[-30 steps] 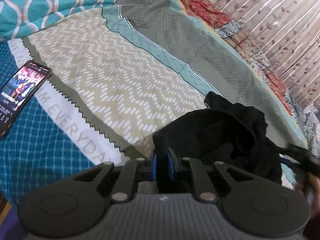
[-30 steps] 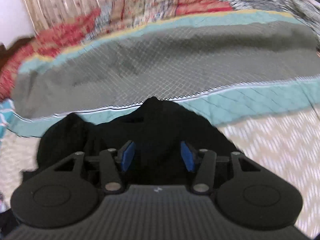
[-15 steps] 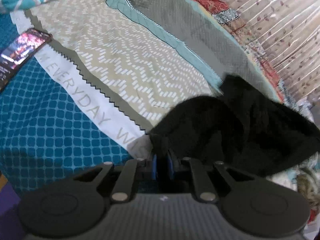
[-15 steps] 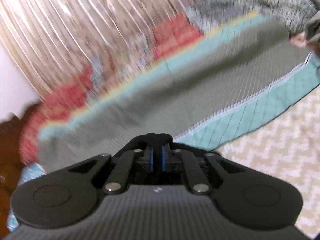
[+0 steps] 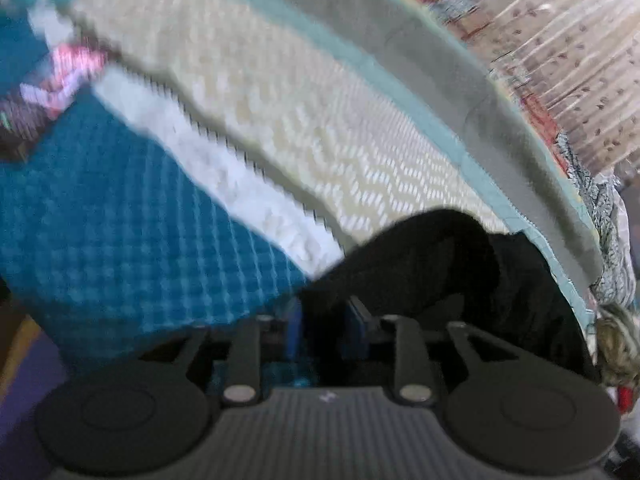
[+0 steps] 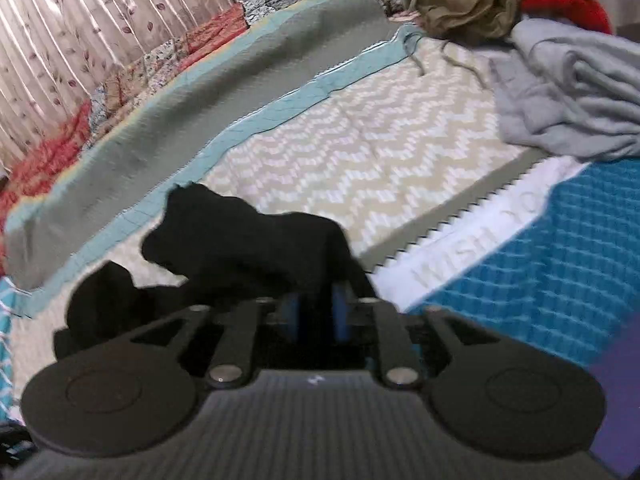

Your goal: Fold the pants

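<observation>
Your black pants lie bunched on the patterned bedspread, near its front edge, right where both of your grippers meet the cloth. In the right wrist view the dark heap runs roughly from lower left to the middle of the picture, with one crumpled end poking up toward the grey and teal bands of the bedspread; no waistband or leg opening can be picked out, so which end is which I cannot tell. In the left wrist view the pants spread from the fingers off to the right, along the curved teal border.

Your left gripper has just been opening — its blue pads stand a little apart, with black fabric lying between them, and the blur hides whether the pads press on it. Your right gripper has also just been opening; its blue pads sit partly apart with the black cloth bunched in and over the gap, and whether they pinch it I cannot tell.

On the white zigzag-edged band of the bedspread, the right view shows pale grey letters reading "WISH" followed by something like "YO" — the rest is cut off. The left view is too smeared for reading. At its left edge lies a phone with a lit screen, nothing on it legible. Behind, a heap of laundry — grey, olive, red — sits on the bed, and a leaf-print curtain hangs beyond.
</observation>
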`<state>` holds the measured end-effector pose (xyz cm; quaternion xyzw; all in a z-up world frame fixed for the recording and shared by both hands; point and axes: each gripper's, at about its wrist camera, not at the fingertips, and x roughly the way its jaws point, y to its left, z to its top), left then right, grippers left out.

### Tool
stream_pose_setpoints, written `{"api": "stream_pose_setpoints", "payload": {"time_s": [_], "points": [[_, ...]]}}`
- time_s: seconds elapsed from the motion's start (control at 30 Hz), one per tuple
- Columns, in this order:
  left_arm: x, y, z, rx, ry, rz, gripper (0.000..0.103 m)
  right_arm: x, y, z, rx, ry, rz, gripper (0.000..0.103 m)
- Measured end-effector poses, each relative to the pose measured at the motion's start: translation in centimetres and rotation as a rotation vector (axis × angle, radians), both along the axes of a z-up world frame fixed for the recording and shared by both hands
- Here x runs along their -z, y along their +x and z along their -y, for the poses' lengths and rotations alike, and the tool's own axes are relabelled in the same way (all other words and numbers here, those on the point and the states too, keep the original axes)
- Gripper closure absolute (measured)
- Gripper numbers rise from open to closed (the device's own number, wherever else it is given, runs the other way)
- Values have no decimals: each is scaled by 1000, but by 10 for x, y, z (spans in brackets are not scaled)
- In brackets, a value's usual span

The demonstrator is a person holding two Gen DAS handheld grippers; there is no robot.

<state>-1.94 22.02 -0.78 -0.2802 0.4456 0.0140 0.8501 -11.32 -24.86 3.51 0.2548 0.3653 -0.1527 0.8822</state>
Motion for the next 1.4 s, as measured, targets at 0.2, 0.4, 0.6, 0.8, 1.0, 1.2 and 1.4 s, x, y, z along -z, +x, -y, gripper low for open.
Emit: {"api": "stream_pose_setpoints", "payload": {"time_s": [0.2, 0.4, 0.6, 0.8, 1.0, 1.2, 1.4], "points": [[-62, 5, 9, 41, 192, 193, 57, -18, 18, 13, 14, -91, 117, 56], [-56, 73, 123, 420, 322, 219, 30, -14, 87, 3, -115, -135, 135, 49], [-12, 123, 195, 571, 269, 96, 81, 18, 192, -22, -339, -161, -34, 33], [-35, 163, 155, 343, 299, 176, 95, 61, 243, -39, -414, -212, -227, 88], [-82, 169, 27, -30, 152, 225, 95, -30, 168, 44, -35, -91, 250, 91], [-71, 140, -53, -239, 124, 219, 95, -37, 61, 88, 216, -139, 319, 92], [-37, 133, -30, -155, 169, 139, 95, -6, 31, 90, 258, -192, 118, 91]]}}
